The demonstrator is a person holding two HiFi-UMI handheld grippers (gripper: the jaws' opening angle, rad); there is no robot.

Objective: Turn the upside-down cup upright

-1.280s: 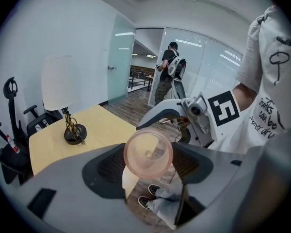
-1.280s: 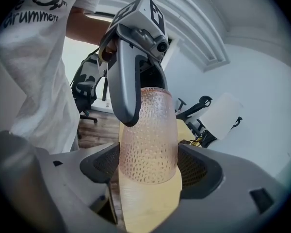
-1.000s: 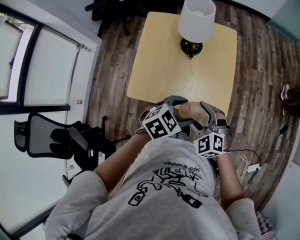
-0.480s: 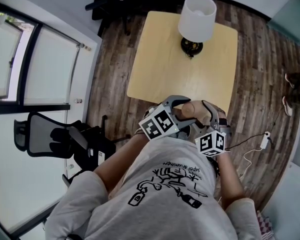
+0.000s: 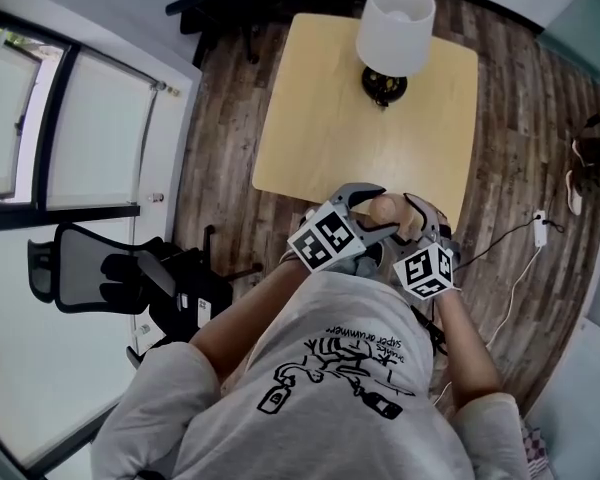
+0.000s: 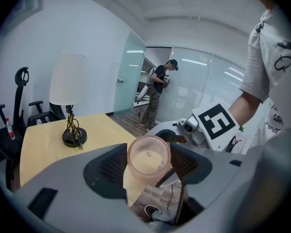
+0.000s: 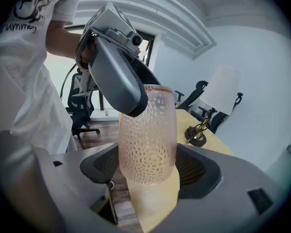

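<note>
You've got the dimpled pink cup (image 7: 146, 130) in the air at the counter (image 5: 330, 118) edge. The left gripper (image 6: 149, 161) has its jaws pinching one end, and the right gripper (image 7: 146, 169) has its jaws clamped round the belly. It looks light, stiff and probably brittle, and the dimples help the grip.

The cup (image 7: 148, 135) looked like translucent pink glass or plastic, glossy and dimpled all over. The table (image 5: 330, 118) was smooth, pale, matt wood, the floor (image 5: 220, 128) darker grained planks. The far lampshade (image 5: 395, 26) was matt white, the T-shirt (image 5: 330, 388) soft cloth.

Your light wooden table (image 5: 330, 128) on plank floor (image 5: 225, 118), white-shaded lamp (image 5: 394, 28) standing at its 1 o'clock corner
</note>
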